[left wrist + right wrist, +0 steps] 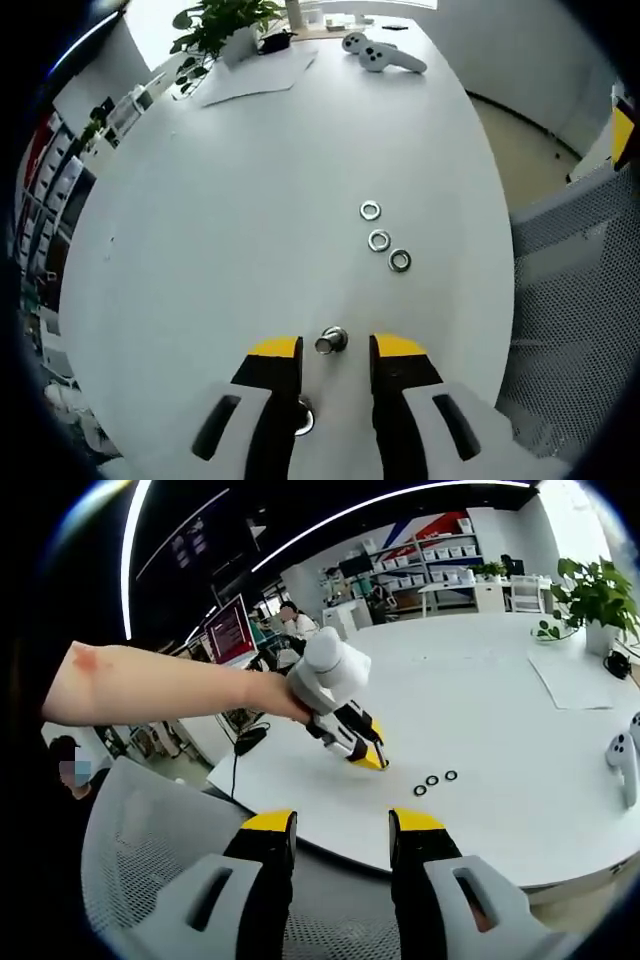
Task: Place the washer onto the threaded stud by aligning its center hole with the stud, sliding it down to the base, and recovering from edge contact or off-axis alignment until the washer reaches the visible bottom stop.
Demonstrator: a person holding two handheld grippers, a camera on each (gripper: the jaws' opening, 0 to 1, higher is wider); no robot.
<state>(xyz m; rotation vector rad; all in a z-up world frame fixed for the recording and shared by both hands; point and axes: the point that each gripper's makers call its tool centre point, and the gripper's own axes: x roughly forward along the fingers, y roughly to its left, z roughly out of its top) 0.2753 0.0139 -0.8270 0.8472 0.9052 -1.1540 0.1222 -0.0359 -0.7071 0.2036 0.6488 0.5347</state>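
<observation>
Plainly, taking the stud as the landmark and going left to right:

Left tool (335, 350): jaws apart, one on each side of the stud, touching nothing that I can make out. In the right gripper view it shows as the left tool (372, 760) held by the person's hand (268, 695) low over the worktop (480, 700).

Stud (331, 341): a short metal post standing upright on the worktop (220, 230), between the yellow jaw tips. Its long axis runs straight up from the surface, so its end faces the camera; threads are too small to make out. No washer on it yet.

Washers: three lie flat in a short slanting row beyond the stud and to its right, nearest washer (400, 261), middle washer (379, 240), far washer (370, 210). Holes face up, axes parallel to the stud's.

Handling, as a judgement: thin, stiff, light metal rings, likely slick on a smooth top. Pinch across the outer rim, leaving the hole free; lying flat, an edge may need tipping up first.

Right tool (340, 825): jaws apart and empty, held back off the worktop's near edge, over a mesh chair (150, 820), well away from the stud.
</observation>
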